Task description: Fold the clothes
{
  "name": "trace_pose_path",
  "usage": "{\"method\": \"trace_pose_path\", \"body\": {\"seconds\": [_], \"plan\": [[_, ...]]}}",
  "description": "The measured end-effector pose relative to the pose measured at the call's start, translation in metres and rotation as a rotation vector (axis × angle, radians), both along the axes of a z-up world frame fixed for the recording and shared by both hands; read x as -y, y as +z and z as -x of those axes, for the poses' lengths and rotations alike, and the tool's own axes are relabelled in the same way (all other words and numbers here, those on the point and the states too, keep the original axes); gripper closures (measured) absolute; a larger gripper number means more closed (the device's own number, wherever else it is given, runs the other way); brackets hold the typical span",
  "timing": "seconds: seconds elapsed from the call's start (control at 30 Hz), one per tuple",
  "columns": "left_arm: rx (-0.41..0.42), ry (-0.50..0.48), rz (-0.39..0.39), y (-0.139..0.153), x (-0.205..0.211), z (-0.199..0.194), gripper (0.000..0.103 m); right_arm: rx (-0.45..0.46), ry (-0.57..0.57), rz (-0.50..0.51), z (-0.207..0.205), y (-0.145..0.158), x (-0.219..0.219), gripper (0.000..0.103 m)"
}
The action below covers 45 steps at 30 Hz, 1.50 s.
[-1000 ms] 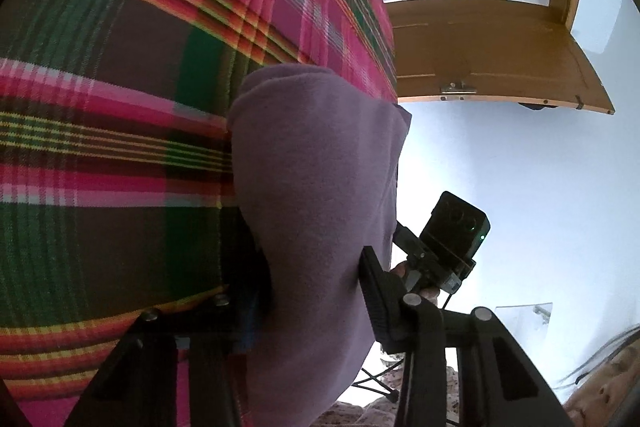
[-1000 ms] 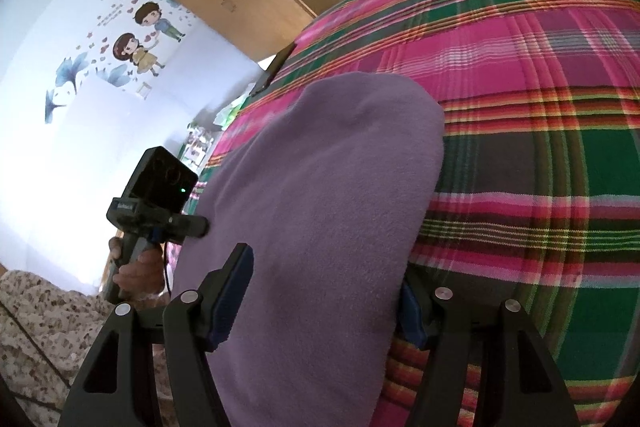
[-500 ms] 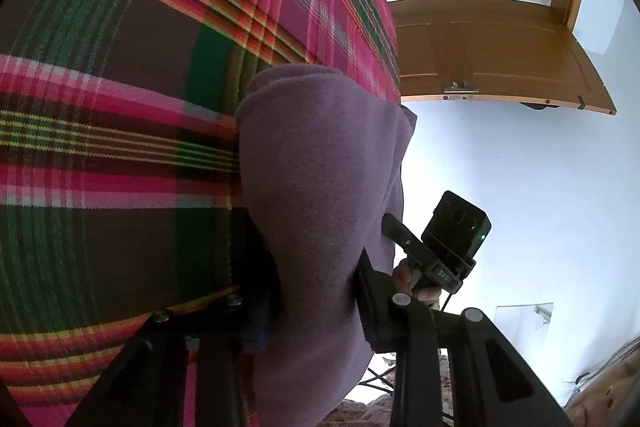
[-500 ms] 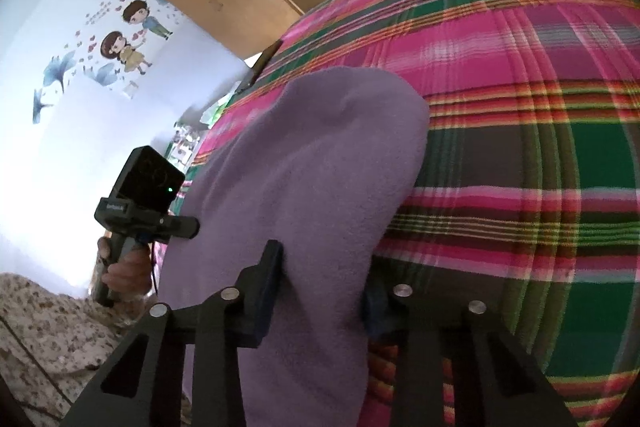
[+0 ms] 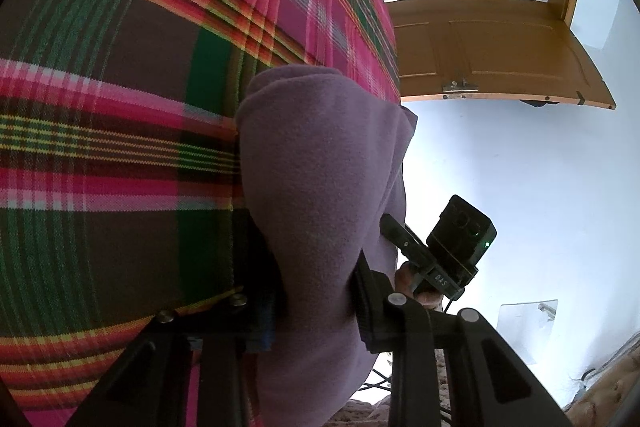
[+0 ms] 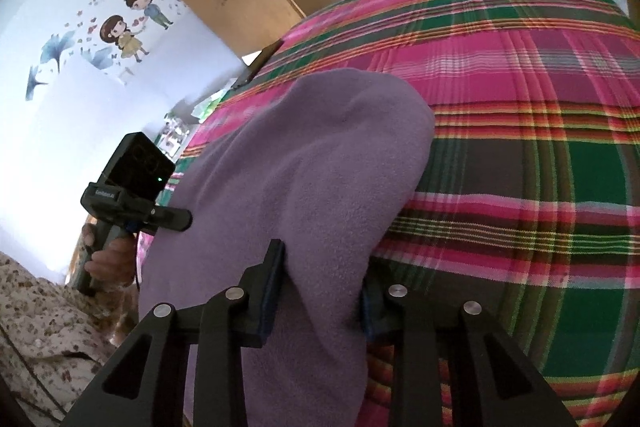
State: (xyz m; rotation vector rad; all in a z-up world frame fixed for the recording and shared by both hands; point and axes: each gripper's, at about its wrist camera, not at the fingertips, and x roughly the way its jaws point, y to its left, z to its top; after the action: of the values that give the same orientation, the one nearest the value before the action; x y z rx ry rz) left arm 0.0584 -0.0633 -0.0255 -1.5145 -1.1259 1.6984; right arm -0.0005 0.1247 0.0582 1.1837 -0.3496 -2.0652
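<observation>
I hold a purple fleece garment (image 5: 320, 179) at the near edge of the bed, on the pink and green plaid bedspread (image 5: 112, 115). My left gripper (image 5: 316, 303) has the fleece between its jaws; they are closing and the pads already press the cloth. My right gripper (image 6: 320, 291) pinches the same garment in the same way, also closing. In the right view, my left hand (image 6: 108, 259) grasps its handle beside the fleece.

Bare plaid bedspread (image 6: 520, 155) lies open beyond the purple garment (image 6: 312, 163); wooden door (image 5: 480, 51) stands well apart.
</observation>
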Motion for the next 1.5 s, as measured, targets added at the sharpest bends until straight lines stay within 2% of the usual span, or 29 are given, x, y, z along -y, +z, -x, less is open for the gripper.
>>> {"method": "trace_pose_path", "body": {"seconds": [0.1, 0.57, 1.03, 1.5], "plan": [[-0.009, 0.001, 0.001, 0.0, -0.002, 0.002, 0.073, -0.014, -0.009, -0.011, -0.003, 0.0, 0.003, 0.075], [-0.01, 0.002, -0.004, 0.0, -0.012, 0.008, 0.074, -0.012, -0.043, 0.012, -0.005, -0.002, 0.002, 0.076], [-0.03, 0.009, 0.036, 0.006, -0.024, 0.012, 0.073, -0.05, -0.097, 0.002, -0.014, 0.004, 0.006, 0.079], [-0.122, -0.005, 0.055, 0.045, -0.011, 0.028, 0.073, -0.092, -0.109, 0.031, -0.019, 0.033, 0.021, 0.081]]}}
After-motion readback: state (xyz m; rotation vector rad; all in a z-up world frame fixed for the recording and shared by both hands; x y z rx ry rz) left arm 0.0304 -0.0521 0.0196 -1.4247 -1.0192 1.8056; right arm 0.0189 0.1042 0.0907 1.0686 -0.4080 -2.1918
